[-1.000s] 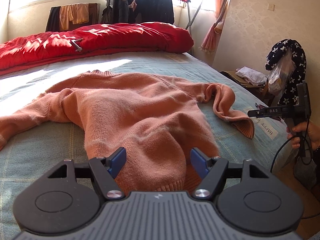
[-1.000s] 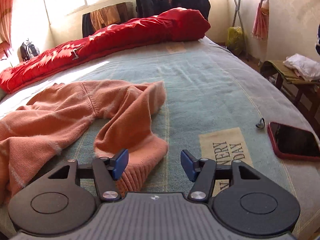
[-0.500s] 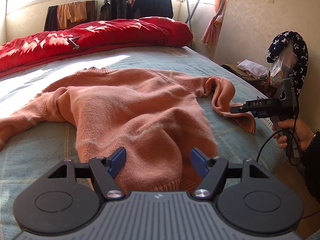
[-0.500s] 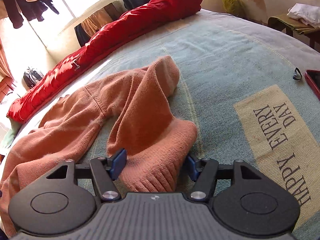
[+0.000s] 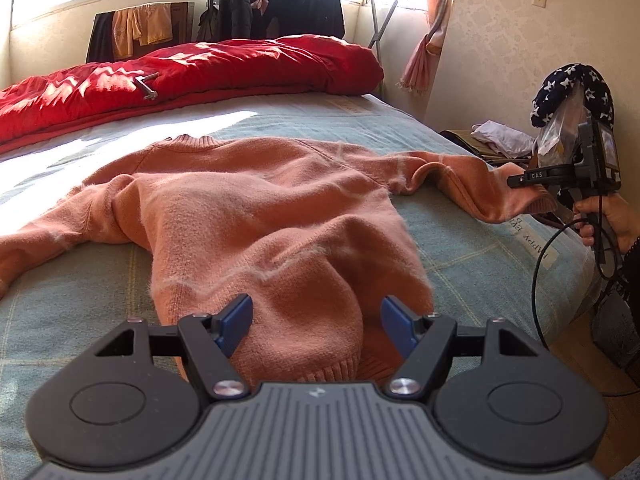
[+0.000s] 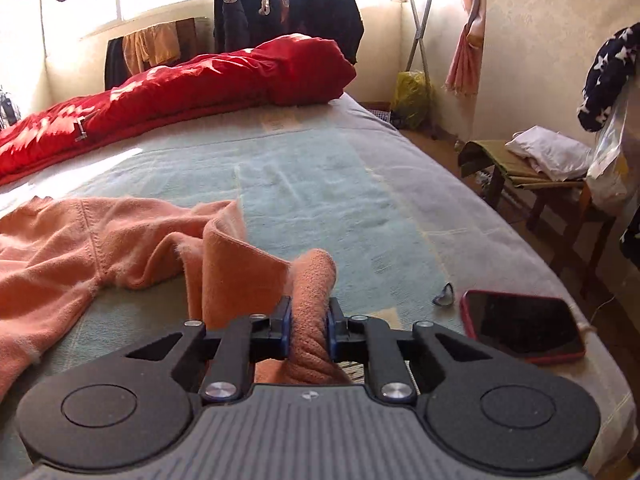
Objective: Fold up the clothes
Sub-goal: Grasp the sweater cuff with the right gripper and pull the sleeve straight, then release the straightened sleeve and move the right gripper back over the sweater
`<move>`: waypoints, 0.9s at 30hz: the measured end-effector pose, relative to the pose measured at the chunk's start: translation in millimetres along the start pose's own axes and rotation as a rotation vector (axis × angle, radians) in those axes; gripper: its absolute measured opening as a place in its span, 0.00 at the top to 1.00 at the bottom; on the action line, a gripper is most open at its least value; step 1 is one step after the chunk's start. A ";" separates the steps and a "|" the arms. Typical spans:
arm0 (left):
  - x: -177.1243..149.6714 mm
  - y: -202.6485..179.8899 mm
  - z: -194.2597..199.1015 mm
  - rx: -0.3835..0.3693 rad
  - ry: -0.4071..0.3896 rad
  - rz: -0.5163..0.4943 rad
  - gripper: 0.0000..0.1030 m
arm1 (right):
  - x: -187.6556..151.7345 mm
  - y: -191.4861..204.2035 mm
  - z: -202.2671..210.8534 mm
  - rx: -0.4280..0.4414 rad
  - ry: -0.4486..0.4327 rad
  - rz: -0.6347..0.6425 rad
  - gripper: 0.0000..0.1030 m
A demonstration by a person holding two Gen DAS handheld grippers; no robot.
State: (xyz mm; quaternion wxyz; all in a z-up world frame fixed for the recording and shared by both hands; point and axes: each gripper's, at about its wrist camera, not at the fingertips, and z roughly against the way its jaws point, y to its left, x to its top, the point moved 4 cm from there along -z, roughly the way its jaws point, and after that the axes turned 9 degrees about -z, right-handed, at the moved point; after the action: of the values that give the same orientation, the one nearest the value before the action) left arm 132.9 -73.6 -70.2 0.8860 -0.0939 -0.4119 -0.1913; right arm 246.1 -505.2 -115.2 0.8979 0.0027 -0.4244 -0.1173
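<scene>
Because each camera sits low behind its own tongs, the near edge of the scene is blocked by the black housings, and the sweater's [image 5: 260, 216] hem runs out of sight under the left gripper [image 5: 316, 324]. How far the ribbed edge reaches beneath that housing cannot be made out. At the frame's left border the sweater's far sleeve [image 5: 48, 244] is cut off, so its cuff is not seen. The pink-orange sweater lies spread on the pale blue bed cover [image 5: 80, 304], collar toward the red quilt [image 5: 192, 68], body bunched into a raised fold that comes down between the left gripper's blue pads [image 5: 236, 320]. Those jaws stand wide, one pad on each side of the fold, and neither presses the knit. Off to the right in that view, the right gripper [image 5: 516, 181] shows only as a dark bar at the end of the other sleeve, with a hand [image 5: 608, 220] on its handle; the pinch itself is too small to read there. Its own camera shows it plainly: the right gripper [image 6: 308, 330] has its jaws closing narrow on the ribbed cuff [image 6: 310, 304], both pads pressed against the knit, and the sleeve is lifted in a standing fold off the cover. Just beside it on the right lie a red-cased phone [image 6: 520, 332] and a small dark object [image 6: 443, 295] too small to identify.
</scene>
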 end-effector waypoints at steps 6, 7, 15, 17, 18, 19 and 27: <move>1.2 2.9 3.0 0.014 -0.003 0.002 0.30 | 44.6 -27.4 -13.3 -0.192 -0.075 0.081 0.82; 1.4 3.8 3.3 0.018 -0.003 0.003 0.30 | 51.2 -31.6 -16.5 -0.209 -0.081 0.082 0.82; 2.0 10.2 5.0 0.039 -0.003 0.011 0.30 | 80.3 -52.3 -45.4 -0.292 -0.094 0.071 0.82; 2.2 12.3 4.6 0.045 -0.002 0.016 0.30 | 81.6 -50.8 -50.8 -0.314 -0.093 0.101 0.82; 2.3 13.2 4.1 0.046 -0.001 0.018 0.30 | 82.2 -49.6 -53.4 -0.327 -0.092 0.117 0.82; 2.2 14.0 3.4 0.046 -0.001 0.021 0.30 | 83.0 -48.4 -54.5 -0.331 -0.095 0.127 0.81; 4.2 13.4 -4.1 0.038 0.005 0.021 0.30 | 93.9 -60.8 -43.9 -0.270 -0.143 0.016 0.58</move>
State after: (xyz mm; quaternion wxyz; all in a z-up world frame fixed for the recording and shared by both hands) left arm 143.8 -63.9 -69.8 0.8907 -0.0808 -0.4120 -0.1745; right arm 324.5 -588.4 -78.1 0.8585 -0.1300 -0.4676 -0.1659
